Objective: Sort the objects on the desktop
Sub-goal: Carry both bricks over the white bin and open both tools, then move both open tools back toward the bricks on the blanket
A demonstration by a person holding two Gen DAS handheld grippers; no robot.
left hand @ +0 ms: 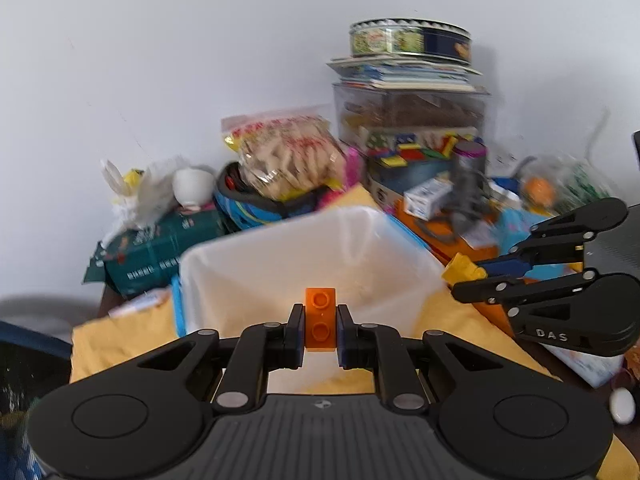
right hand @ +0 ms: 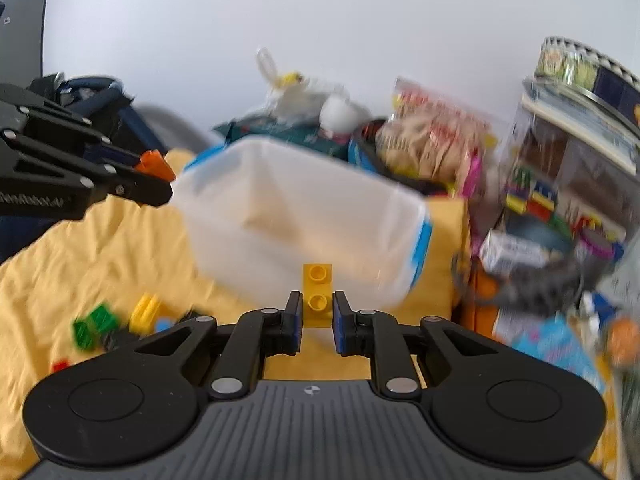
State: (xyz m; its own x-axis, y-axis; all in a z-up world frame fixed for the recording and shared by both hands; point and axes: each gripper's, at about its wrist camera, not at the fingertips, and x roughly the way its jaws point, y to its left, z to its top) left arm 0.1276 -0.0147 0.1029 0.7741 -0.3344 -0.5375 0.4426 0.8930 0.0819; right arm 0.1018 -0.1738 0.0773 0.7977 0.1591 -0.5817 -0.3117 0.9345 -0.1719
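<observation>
Left wrist view: left gripper (left hand: 320, 326) pinching an orange brick (left hand: 320, 318) between its fingers (left hand: 295, 330), held above the near rim of a white plastic bin (left hand: 280, 256) on the yellow cloth (left hand: 120, 344) covering the counter. Brick's long axis in line with the fingers, pointing away toward the bin; two studs facing up; far end clear of the pads. Likely light, rigid and smooth-sided, so squeezed flat on its two long side walls, a hold unlikely to crush it but apt to slip if slackened. At right, right gripper (left hand: 460, 280) closed on a yellow brick (left hand: 460, 270), only its tip showing, just beside the bin's right edge. Clutter of bags, boxes and a round tin (left hand: 410, 38) stacked along the wall behind.

Right wrist view: right gripper (right hand: 317, 316) clamped on the yellow brick (right hand: 317, 294), fingers (right hand: 294, 318) pressed to its long sides, studs up, long axis forward toward the white plastic bin (right hand: 304, 216), seen blurred and looking tilted. Same light, hard plastic by the look of it. At left, left gripper (right hand: 160, 184) with the orange brick (right hand: 154, 164) poking out of its closed fingers, close to the bin's left corner. Loose green and yellow bricks (right hand: 120, 320) scattered on the yellow cloth (right hand: 100, 248) at lower left, well apart from the bin, not yet sorted.
</observation>
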